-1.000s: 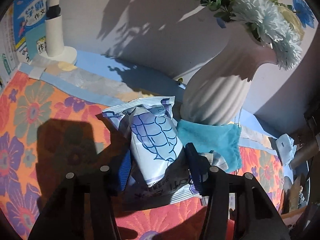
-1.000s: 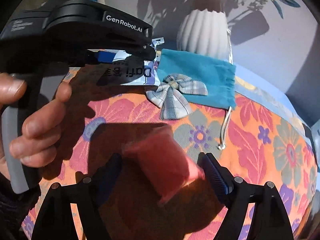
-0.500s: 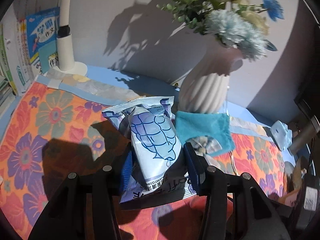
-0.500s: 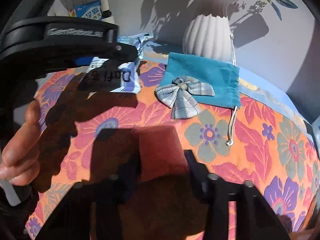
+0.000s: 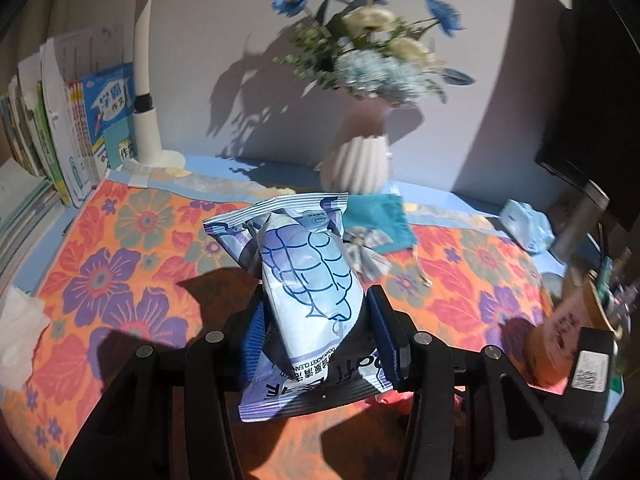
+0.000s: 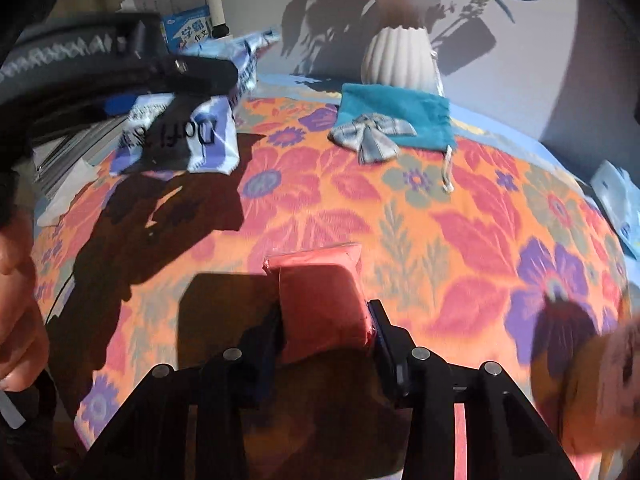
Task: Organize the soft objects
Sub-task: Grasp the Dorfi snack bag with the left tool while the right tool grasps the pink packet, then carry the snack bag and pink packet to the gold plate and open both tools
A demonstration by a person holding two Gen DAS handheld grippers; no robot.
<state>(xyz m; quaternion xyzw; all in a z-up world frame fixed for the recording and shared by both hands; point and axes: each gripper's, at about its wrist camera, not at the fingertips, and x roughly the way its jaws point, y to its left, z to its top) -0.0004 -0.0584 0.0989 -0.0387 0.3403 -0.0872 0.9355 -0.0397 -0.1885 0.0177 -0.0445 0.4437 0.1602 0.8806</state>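
The left tongs point(image 5: 316, 330) clench a pale blue plastic wipes packet point(image 5: 306, 280) above the flowered bench point(image 5: 120, 248). The right tongs point(image 6: 326, 330) grip a soft red pouch point(image 6: 320, 300); a teal drawstring bag point(image 6: 396, 120) lies at twelve o'clock.

I've closed my right gripper point(image 6: 326, 322) on the red soft packet point(image 6: 322, 300); a second ago it lay loose between wide fingers. My left gripper point(image 5: 316, 328) has carried the wipes pack point(image 5: 304, 280) back from the vase point(image 5: 358, 164), up off the surface
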